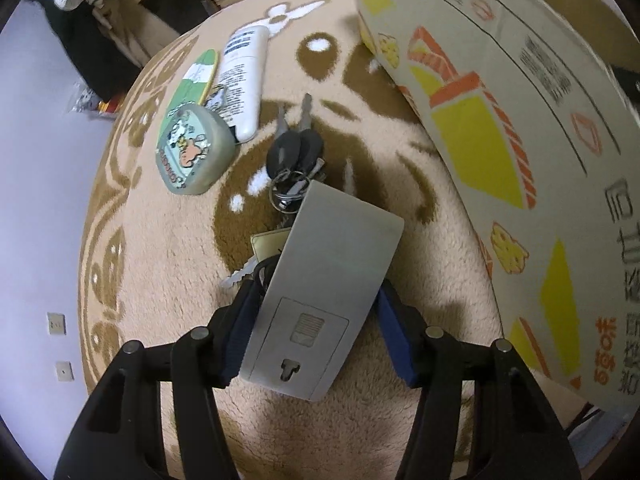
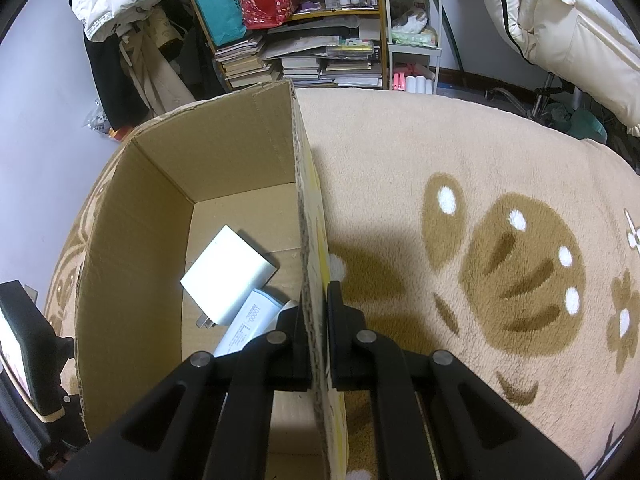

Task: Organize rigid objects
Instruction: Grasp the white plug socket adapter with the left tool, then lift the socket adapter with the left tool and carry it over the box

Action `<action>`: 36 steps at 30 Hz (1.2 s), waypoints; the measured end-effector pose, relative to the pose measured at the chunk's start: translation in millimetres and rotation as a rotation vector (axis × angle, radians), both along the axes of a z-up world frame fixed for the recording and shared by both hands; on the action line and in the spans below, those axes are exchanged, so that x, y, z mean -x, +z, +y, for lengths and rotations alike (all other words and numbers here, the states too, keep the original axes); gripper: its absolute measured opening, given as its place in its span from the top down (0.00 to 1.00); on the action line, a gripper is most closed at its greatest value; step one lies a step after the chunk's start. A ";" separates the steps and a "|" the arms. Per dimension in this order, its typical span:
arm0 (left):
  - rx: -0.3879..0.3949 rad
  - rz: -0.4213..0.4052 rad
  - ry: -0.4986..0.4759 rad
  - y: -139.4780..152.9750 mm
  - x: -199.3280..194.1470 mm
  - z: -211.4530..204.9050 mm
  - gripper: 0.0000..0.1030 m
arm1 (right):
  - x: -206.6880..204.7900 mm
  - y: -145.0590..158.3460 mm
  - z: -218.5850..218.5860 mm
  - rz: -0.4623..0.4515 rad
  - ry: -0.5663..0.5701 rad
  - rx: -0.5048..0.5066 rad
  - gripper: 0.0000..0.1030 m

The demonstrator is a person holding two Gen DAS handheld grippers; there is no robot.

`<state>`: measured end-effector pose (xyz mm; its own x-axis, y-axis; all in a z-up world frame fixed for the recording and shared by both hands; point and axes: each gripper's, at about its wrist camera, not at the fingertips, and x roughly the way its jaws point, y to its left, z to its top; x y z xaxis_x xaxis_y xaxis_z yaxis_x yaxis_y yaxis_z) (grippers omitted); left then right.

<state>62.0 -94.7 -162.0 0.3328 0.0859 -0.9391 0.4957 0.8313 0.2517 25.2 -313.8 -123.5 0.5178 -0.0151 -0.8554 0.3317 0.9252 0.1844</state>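
Note:
My left gripper (image 1: 316, 294) is shut on a flat grey rectangular device (image 1: 332, 280) with a battery cover, held just above the beige rug (image 1: 160, 248). A bunch of keys with black heads (image 1: 295, 151) lies right beyond it, and a gold tag (image 1: 268, 245) pokes out from under the device. Farther left lie a cartoon tin (image 1: 195, 150), a white tube (image 1: 244, 80) and a green flat piece (image 1: 192, 82). My right gripper (image 2: 318, 304) is shut on the right wall of the open cardboard box (image 2: 298, 184). Inside the box lie a white charger (image 2: 228, 276) and a power bank (image 2: 250, 324).
The printed outer side of the box (image 1: 520, 128) rises close on the right of the left gripper. Bookshelves with stacked books (image 2: 304, 60), hanging coats (image 2: 120, 8) and a wheeled cart (image 2: 412, 40) line the far edge of the rug (image 2: 480, 200).

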 end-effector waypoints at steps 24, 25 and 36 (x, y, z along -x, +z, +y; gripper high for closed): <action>0.257 -0.167 0.189 89.6 -20.3 34.8 0.51 | 0.3 -0.7 0.2 -0.004 -0.006 -0.003 0.94; 0.261 -0.182 0.186 95.0 -19.6 34.2 0.51 | 0.3 -0.4 -0.1 -0.005 -0.007 -0.005 0.94; 0.340 -0.321 0.135 156.5 -6.5 19.6 0.51 | 0.4 0.7 -2.2 -0.005 -0.011 -0.016 0.94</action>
